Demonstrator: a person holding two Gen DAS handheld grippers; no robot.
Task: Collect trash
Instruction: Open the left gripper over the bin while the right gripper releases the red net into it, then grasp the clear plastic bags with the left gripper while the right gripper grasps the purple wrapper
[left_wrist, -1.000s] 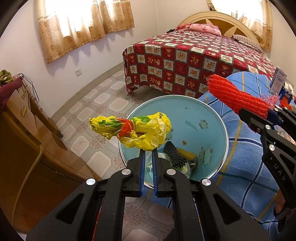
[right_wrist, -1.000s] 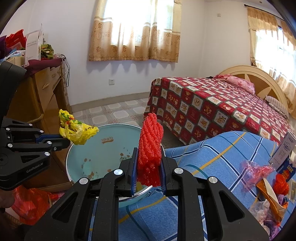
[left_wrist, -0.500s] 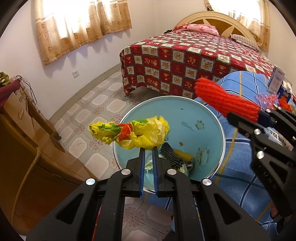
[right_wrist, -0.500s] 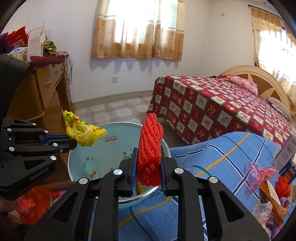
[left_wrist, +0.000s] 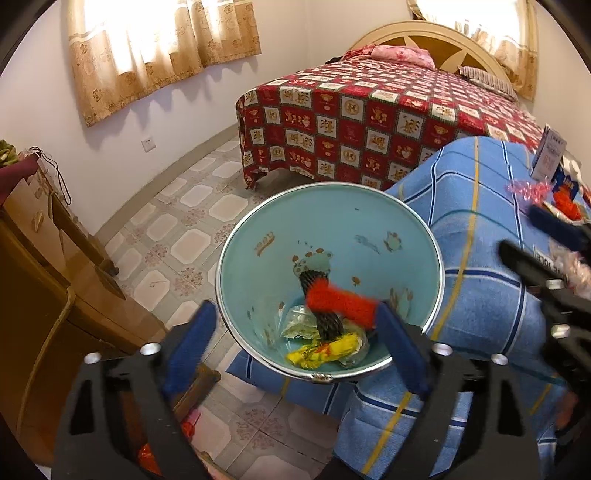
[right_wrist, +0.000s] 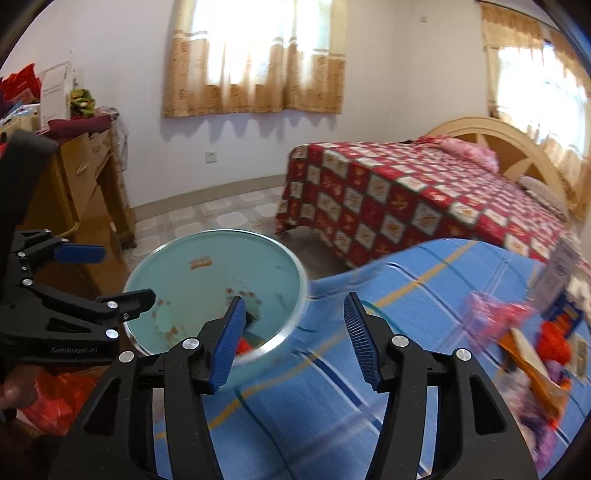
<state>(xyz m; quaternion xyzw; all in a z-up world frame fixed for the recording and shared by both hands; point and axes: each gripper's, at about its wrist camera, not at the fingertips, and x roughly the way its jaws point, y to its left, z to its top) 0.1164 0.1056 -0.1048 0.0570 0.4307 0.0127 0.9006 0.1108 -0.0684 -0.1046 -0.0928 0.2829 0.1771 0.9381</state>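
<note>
The left gripper (left_wrist: 295, 343) stood with its blue-padded jaws spread wide over the pale blue bin (left_wrist: 413, 221); they had just been opening, and nothing lay between them but the view down into the bin. A yellow crumpled bag (left_wrist: 321, 352) lay at the bottom near the front wall, its printed plastic creased and bunched, beside a clear crinkled wrapper (left_wrist: 299, 326) and a dark ribbed foam sleeve (left_wrist: 327, 321) that leaned up the inside wall. Across that dark sleeve sat a red foam net sleeve (left_wrist: 341, 301), a stubby tube of bright netted mesh, blurred, so whether it had settled could not be told.

The right gripper (right_wrist: 293, 339) was also parted, its jaws having just been opening, with only the blue striped cloth (right_wrist: 332, 387) visible between them. In the right wrist view a sliver of red showed past its left pad inside the bin, whose metal rim ran just beside the cloth's edge.

The bin's inner wall carried faded cartoon prints and brownish spots. On the cloth, to the right, more rubbish lay in a loose pile (right_wrist: 535, 354): pink crinkled film, something red, an orange wrapper and a white carton, all smeared by blur. A red patterned bed (left_wrist: 388, 110) stood behind, and a wooden cabinet (left_wrist: 44, 280) to the left on the tiled floor.
</note>
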